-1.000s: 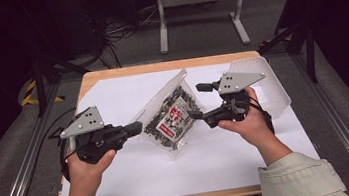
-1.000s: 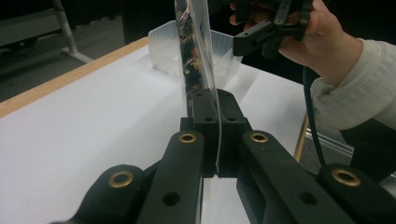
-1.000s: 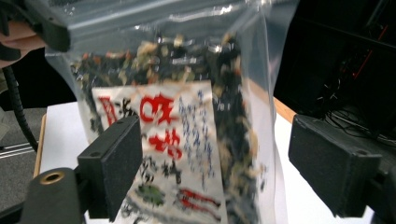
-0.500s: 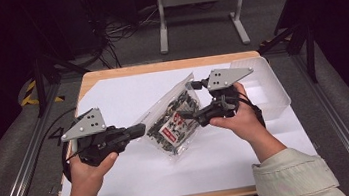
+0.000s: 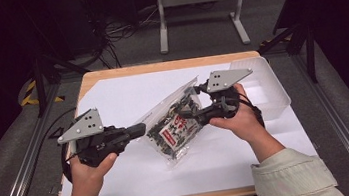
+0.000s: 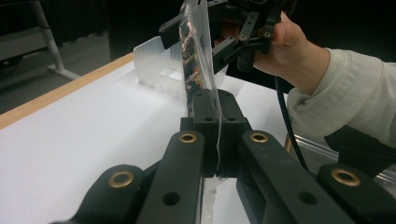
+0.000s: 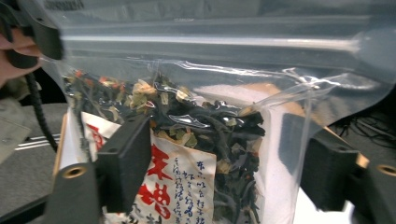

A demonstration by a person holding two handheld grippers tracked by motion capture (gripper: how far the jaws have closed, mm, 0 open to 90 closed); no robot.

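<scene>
the clear bag (image 5: pixel 173 126) of dried leaves, with a red-and-white printed label inside, hangs above the middle of the worktop (image 5: pixel 127 96), held between the two tools; the left tool (image 5: pixel 138 130) has its jaws pressed together on the bag's left edge, the thin plastic seen edge-on between them in the left gripper view, which probably keeps the bag upright and taut; the right tool (image 5: pixel 188 118) reaches in from the other side; in the right gripper view its jaws stand apart, one over the label and one behind the film at the right, so it straddles the bag (image 7: pixel 201 140) without clamping it, seemingly lining up for a grip below the seal strip; an empty clear tub (image 5: pixel 267 86) sits at the worktop's far right corner, just behind the right hand (image 5: pixel 243 120), perhaps where the bag is meant to go; the white sheet (image 5: pixel 121 175) covering the worktop is otherwise bare
</scene>
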